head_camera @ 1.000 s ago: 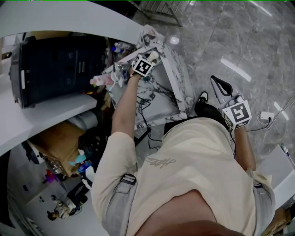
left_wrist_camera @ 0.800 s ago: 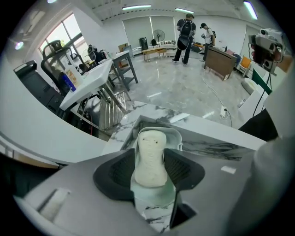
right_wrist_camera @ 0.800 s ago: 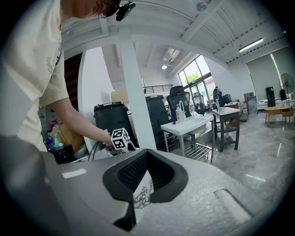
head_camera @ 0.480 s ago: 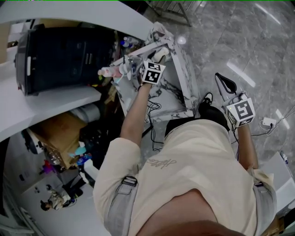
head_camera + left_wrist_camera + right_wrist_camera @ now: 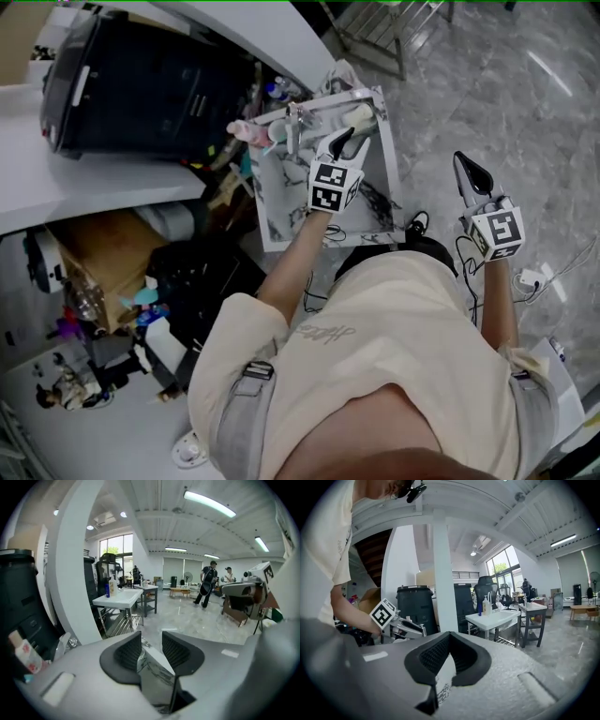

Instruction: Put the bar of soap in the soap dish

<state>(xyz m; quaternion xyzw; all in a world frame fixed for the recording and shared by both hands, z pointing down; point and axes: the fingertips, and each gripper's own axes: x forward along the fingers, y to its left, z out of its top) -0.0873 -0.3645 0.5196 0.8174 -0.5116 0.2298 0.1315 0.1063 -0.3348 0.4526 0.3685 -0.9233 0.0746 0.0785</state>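
A marble-patterned sink top (image 5: pixel 281 202) stands in front of me in the head view. A pale cream lump (image 5: pixel 361 115), perhaps the bar of soap, lies at its far right corner; I cannot make out a dish under it. My left gripper (image 5: pixel 345 139) (image 5: pixel 151 641) hovers above the sink just short of that lump. It is open, its jaws have just been closing, and nothing is between them. My right gripper (image 5: pixel 459 161) (image 5: pixel 447 637) hangs over the floor to the right, its tips together and empty.
A chrome faucet (image 5: pixel 293 127) and a pink bottle (image 5: pixel 246 131) stand at the sink's back left. A black bin (image 5: pixel 141 84) sits under a white curved counter (image 5: pixel 56 202). Below it are a cardboard box (image 5: pixel 103 253) and clutter. Cables (image 5: pixel 319 234) trail beside the sink.
My left gripper has lifted away from the sink's far corner and drawn back towards me, turning as it rose. The right gripper has risen a little.
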